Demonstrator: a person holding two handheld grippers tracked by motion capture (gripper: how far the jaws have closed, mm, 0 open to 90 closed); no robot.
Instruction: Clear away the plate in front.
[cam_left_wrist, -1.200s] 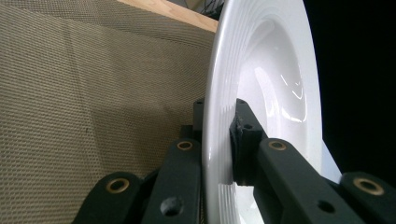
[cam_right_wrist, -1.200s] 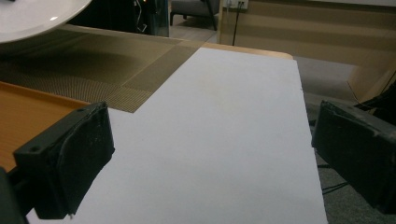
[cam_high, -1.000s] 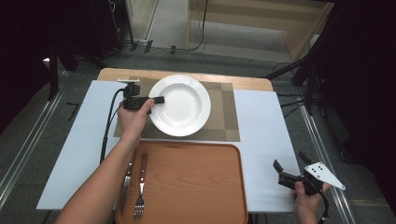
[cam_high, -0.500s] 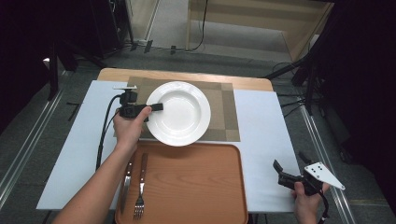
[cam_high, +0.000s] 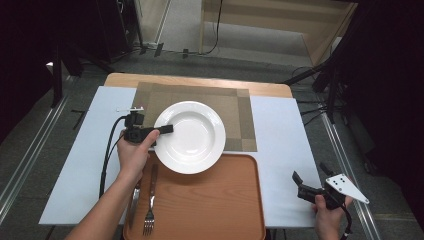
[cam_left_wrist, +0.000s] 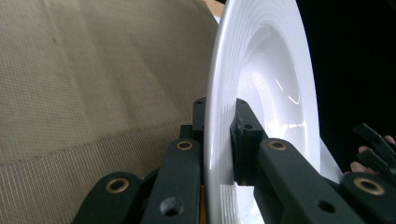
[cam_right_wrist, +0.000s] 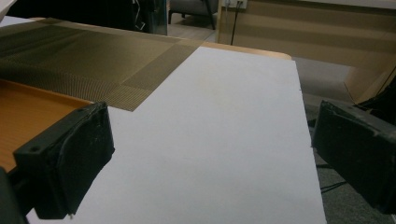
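Left gripper (cam_high: 167, 129) clamped on the white plate (cam_high: 189, 137) rim; right gripper (cam_high: 311, 181) released, jaws wide, nothing between them.

Plate straddles the near edge of the woven placemat (cam_high: 235, 107), its near rim over the far edge of the orange tray (cam_high: 215, 205). In the left gripper view one jaw sits under the rim, the other on top. Fork (cam_high: 150, 210) and a second utensil lie at the tray's left side. Right gripper sits right of the tray, over the tabletop (cam_high: 280, 145) edge.
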